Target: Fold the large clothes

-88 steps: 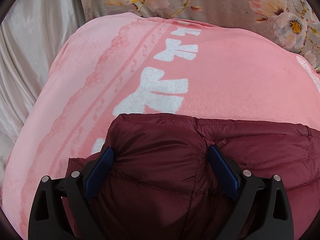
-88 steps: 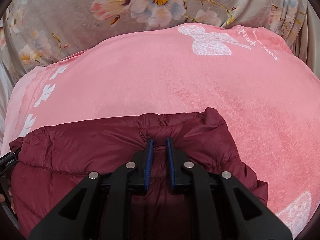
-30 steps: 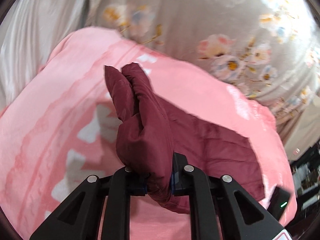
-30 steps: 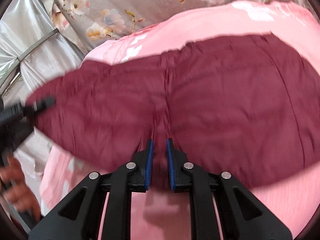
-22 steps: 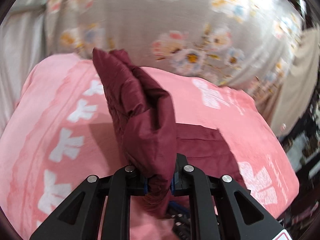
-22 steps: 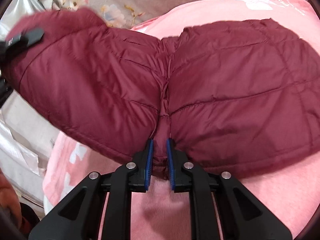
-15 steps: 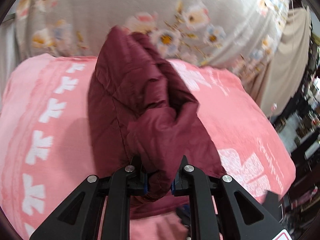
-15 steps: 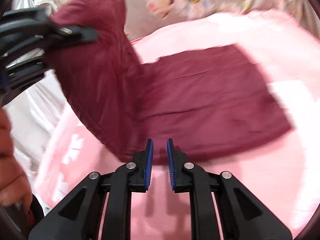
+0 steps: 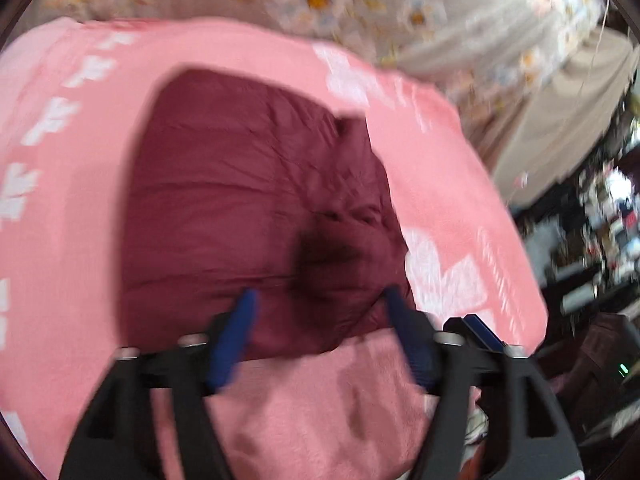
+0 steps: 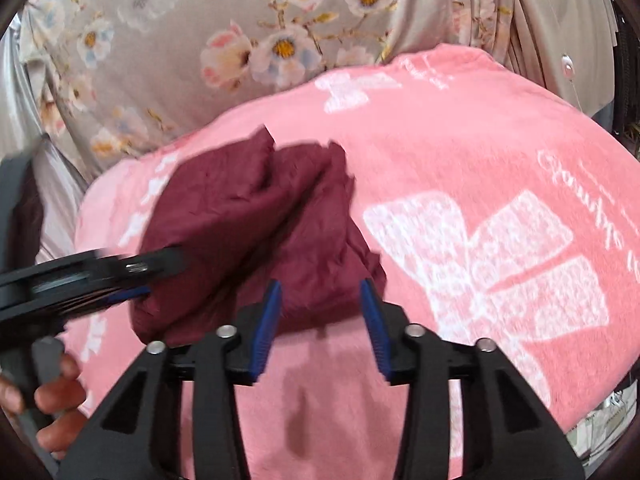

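Observation:
A maroon quilted garment [image 9: 248, 208] lies folded in a compact bundle on the pink blanket [image 9: 72, 264]. My left gripper [image 9: 320, 300] is open and empty, its blue pads just over the bundle's near edge. The view is blurred by motion. In the right wrist view the same maroon garment [image 10: 256, 232] lies on the pink blanket [image 10: 460, 152]. My right gripper [image 10: 320, 292] is open and empty at its near edge. The left gripper [image 10: 132, 280] comes in from the left beside the bundle.
A grey floral curtain [image 10: 200, 40] hangs behind the bed. The blanket's right edge [image 9: 532, 280] drops off toward dark cluttered shelves [image 9: 600, 220]. The person's hand [image 10: 44, 400] shows at lower left in the right wrist view.
Both grippers have opened and let go of the maroon garment. It was held up in the air and now lies folded on the blanket.

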### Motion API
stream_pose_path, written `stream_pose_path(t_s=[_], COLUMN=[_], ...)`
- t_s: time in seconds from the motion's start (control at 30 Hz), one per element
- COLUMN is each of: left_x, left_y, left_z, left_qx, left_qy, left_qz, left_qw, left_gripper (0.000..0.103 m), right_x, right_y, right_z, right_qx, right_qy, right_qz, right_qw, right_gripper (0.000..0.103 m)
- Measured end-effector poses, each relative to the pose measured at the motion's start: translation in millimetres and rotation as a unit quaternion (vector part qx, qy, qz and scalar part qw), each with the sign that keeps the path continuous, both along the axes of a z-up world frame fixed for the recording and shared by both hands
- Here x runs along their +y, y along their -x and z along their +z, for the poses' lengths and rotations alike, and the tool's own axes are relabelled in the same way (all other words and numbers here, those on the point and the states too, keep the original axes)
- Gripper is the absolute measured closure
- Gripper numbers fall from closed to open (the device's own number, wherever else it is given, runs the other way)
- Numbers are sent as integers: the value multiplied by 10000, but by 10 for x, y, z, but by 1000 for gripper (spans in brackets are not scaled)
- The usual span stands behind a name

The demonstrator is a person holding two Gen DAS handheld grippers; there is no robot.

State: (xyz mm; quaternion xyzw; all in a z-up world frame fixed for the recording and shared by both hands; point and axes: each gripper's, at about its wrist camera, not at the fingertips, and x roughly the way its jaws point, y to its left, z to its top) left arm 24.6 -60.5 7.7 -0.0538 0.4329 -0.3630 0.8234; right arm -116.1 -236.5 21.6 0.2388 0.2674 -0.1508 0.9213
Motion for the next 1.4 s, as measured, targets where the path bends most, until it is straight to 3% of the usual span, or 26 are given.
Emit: stream_pose_path(t_s=[0.1, 0.2, 0.37, 0.5, 0.53, 0.6, 0.67, 0.77, 0.87, 1.03, 1.1, 1.2, 1.23, 1.27, 1.3, 1.33, 1.4], left_x=[400, 546, 591, 544, 527, 456, 405, 286, 94, -126, -142, -111, -108, -104, -113, -124, -139], left_y=[-46, -264, -512, -502, -474, -476, -488, -450, -403, -366, -380, -427, -441, -456, -458, -459, -458], left_z=[108, -54, -389, -377, -372, -366, -361, -331, -367, -506, -536, -556, -564, -575, -582, -588, -600], left_qx=[-382, -436, 51, -132, -180, -246, -297, -375, -481, -606, -579, -457, -413, -374, -366, -363, -376], left_qy=[2, -565, -865, -1055, -1085, -1182, -1239, -1279, -1441, -1728, -1750, -1680, -1656, -1638, -1641, -1652, -1687], left_qz=[643, 1305, 1512, 1557, 1561, 1552, 1502, 1319, 1116, 1042, 1033, 1035, 1029, 1023, 1024, 1030, 1037], left_qw=[9972, 9889, 9847, 9821, 9816, 9805, 9804, 9823, 9821, 9776, 9774, 9793, 9799, 9805, 9804, 9802, 9795], left_gripper=[25, 25, 30, 30, 30, 30, 32, 32, 33, 33, 33, 32, 32, 32, 32, 32, 32], right_x=[33, 159, 373, 373, 349, 285, 185, -26, -201, -420, -484, -518, -504, -468, -421, -372, -274], right_y=[-85, -224, -493, -744, -788, -834, -795, -612, -513, -425, -337, -206, -203, -220, -248, -277, -410], right_z=[129, 207, 271, 144, 101, 14, -8, 21, -88, -492, -523, -292, -205, -113, -41, 9, 52], right_qx=[-188, -270, -197, 105, 174, 308, 280, 176, 364, 773, 526, 48, -15, -67, -101, -119, -10], right_qy=[37, 101, 367, 462, 447, 417, 336, 322, 338, -47, -370, -412, -331, -239, -149, -46, 91], right_qz=[143, 380, 616, 586, 595, 633, 587, 267, 15, -126, -117, -229, -202, -118, -44, 10, 193], right_qw=[9997, 9989, 9972, 9972, 9971, 9966, 9973, 9990, 9988, 9969, 9979, 9989, 9992, 9996, 9998, 9999, 9998], right_gripper=[50, 49, 48, 48, 51, 79, 90, 95, 101, 102, 102, 97, 87, 66, 54, 45, 45])
